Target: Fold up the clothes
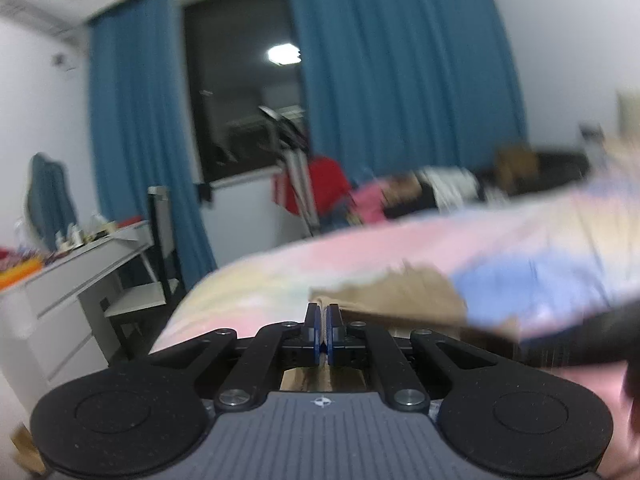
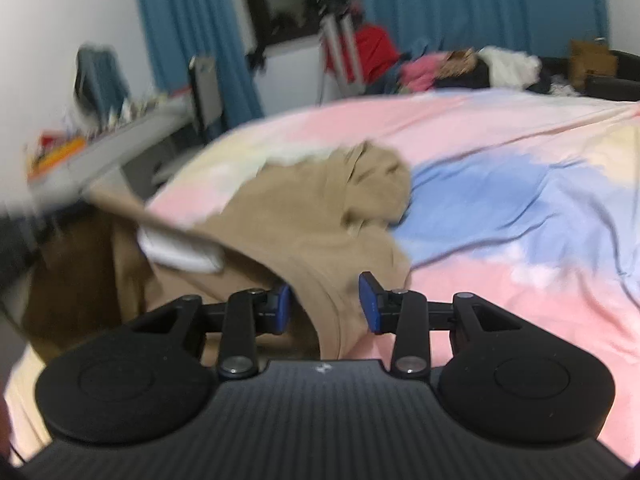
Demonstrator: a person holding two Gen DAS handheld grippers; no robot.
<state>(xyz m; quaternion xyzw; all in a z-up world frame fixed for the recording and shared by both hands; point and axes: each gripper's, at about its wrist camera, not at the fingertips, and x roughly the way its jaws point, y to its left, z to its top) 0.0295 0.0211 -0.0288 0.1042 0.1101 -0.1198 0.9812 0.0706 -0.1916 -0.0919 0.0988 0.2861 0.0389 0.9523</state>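
A tan garment (image 2: 320,200) lies crumpled on a bedspread (image 2: 520,140) of pink, blue and yellow patches, with a white label (image 2: 180,252) showing at its neck. My right gripper (image 2: 324,304) is open, its blue pads standing on either side of the garment's hem without pressing it. A strip of the fabric runs taut up to the left in the right wrist view. My left gripper (image 1: 323,312) is shut, with the edge of the tan garment (image 1: 392,296) at its tips and more cloth under the fingers. The left wrist view is blurred.
A pile of other clothes (image 2: 460,68) lies at the bed's far side, with a cardboard box (image 2: 592,60) to its right. A white desk (image 1: 80,264) and a chair (image 1: 156,240) stand left of the bed. A tripod (image 2: 340,40) and blue curtains (image 1: 400,80) are by the window.
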